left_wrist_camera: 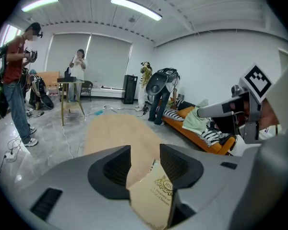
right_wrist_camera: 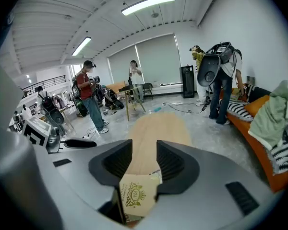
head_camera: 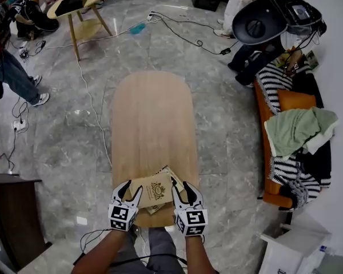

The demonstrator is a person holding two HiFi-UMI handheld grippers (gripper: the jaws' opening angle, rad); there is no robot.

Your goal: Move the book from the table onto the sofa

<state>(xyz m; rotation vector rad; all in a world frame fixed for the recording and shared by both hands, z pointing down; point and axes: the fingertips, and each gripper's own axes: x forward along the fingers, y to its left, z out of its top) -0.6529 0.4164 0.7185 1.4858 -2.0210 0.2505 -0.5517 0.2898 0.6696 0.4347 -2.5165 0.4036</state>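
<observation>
L claw & R claw side by side, jaws apart, tilted down.

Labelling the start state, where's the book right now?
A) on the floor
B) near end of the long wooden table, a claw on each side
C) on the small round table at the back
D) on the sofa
B: the head view shows the book lying on the near end of the wooden table, with the left claw and right claw flanking it. It is well clear of the sofa.
</observation>
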